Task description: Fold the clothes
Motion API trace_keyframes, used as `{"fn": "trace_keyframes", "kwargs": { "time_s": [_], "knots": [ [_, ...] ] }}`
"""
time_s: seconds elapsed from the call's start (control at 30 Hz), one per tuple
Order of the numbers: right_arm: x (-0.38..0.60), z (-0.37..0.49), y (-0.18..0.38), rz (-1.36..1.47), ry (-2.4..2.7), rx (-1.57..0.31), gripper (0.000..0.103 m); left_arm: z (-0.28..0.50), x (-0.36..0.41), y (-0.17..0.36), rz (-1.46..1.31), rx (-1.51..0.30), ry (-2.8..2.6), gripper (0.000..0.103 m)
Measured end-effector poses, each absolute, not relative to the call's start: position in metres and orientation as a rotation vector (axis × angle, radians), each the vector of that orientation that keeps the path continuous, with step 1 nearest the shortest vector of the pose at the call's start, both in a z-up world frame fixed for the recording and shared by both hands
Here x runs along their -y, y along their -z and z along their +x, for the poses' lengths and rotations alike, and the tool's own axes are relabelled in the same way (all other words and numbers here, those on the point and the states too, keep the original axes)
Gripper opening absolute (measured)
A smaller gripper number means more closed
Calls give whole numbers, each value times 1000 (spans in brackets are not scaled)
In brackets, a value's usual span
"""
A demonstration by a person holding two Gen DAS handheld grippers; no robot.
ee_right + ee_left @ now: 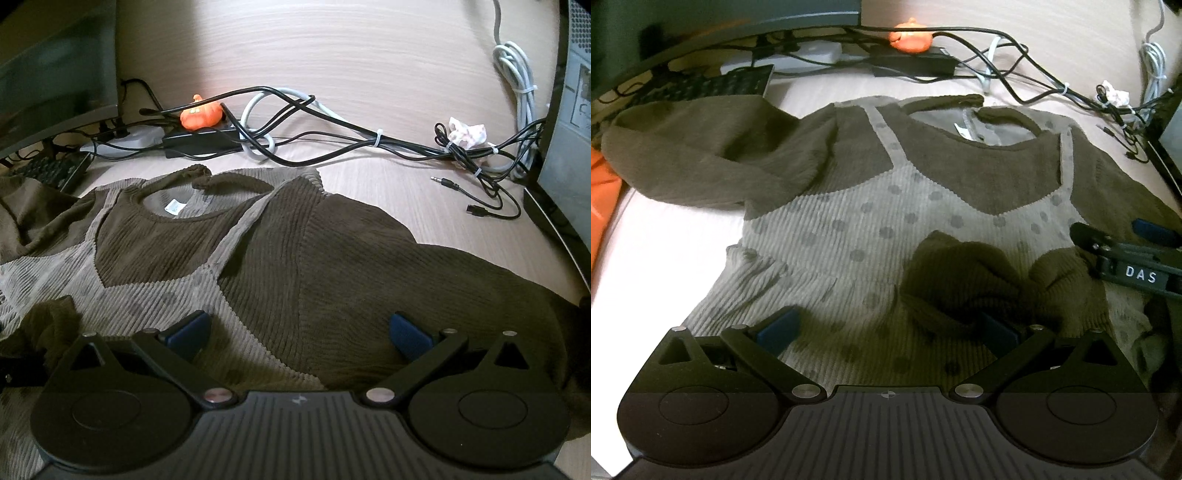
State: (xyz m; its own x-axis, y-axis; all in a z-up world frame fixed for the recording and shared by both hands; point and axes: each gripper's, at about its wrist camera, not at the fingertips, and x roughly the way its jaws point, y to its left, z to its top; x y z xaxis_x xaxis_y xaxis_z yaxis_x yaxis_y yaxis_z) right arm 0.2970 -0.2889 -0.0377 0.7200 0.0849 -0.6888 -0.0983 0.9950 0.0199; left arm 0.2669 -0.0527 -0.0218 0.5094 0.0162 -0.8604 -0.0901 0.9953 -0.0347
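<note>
A ribbed knit sweater point(871, 221) lies spread front-up on a pale wood-grain desk point(351, 55), directly ahead of and beneath both tongs. The left gripper point(886, 332) hovers low over the sweater's lower body with its blue-padded fingers spread wide, holding nothing. The right gripper point(299, 332) sits just to its right, over the sweater's side and sleeve, also spread wide and empty.

Ahead of the tongs, past the neckline point(177, 206), a strip of bare desk runs up to a tangle of black and grey cables point(332, 136), a black power brick point(199, 142) and a small orange pumpkin figure point(201, 114). To the far left are a keyboard point(713, 86) and the dark edge of a monitor point(701, 22); one sleeve point(701, 158) is bunched there, touching the keyboard. Bare desk lies left of the left gripper. To the far right stands a dark computer case point(569, 147), with a crumpled paper scrap point(467, 133) near it.

The sweater is olive-brown at the shoulders and sleeves, with a lighter grey panel dotted in darker spots. The other sleeve's cuff point(964, 280) is folded across the body, crumpled just ahead of the left gripper's right finger.
</note>
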Motion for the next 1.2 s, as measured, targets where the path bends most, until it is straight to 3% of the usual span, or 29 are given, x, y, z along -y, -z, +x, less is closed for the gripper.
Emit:
{"fn": "trace_keyframes", "kwargs": {
  "time_s": [0.3, 0.43, 0.53, 0.57, 0.6, 0.63, 0.67, 0.7, 0.77, 1.0, 1.03, 1.1, 1.13, 1.2],
  "knots": [
    [288, 297, 38, -17, -100, -759, 103, 258, 46, 21, -113, -976, -34, 103],
    [288, 297, 38, -17, -100, -759, 103, 243, -2, -1, -360, -805, -54, 103],
    [289, 297, 38, -15, -101, -758, 103, 249, -44, -16, -343, -719, -179, 100],
    [289, 297, 38, -15, -101, -758, 103, 252, -58, -17, -345, -707, -215, 72],
    [288, 296, 38, -14, -100, -758, 103, 257, -72, -15, -360, -702, -244, 37],
    [288, 296, 38, -12, -97, -757, 103, 261, -85, -13, -390, -704, -262, 37],
    [288, 296, 38, -12, -97, -758, 103, 265, -97, -9, -427, -699, -287, 49],
    [288, 296, 38, -13, -97, -758, 103, 269, -107, -6, -461, -688, -321, 73],
    [288, 296, 38, -13, -98, -758, 103, 274, -125, -1, -529, -647, -388, 98],
    [288, 297, 38, -12, -99, -759, 103, 301, -150, 16, -580, -611, -495, 96],
    [288, 297, 38, -12, -99, -759, 103, 305, -149, 17, -548, -616, -498, 93],
    [288, 297, 38, -11, -99, -758, 103, 313, -143, 18, -465, -628, -496, 41],
    [288, 297, 38, -11, -99, -758, 103, 315, -138, 16, -429, -625, -496, 35],
    [288, 297, 38, -11, -100, -759, 103, 313, -127, 6, -368, -593, -481, 13]
  ]
}}
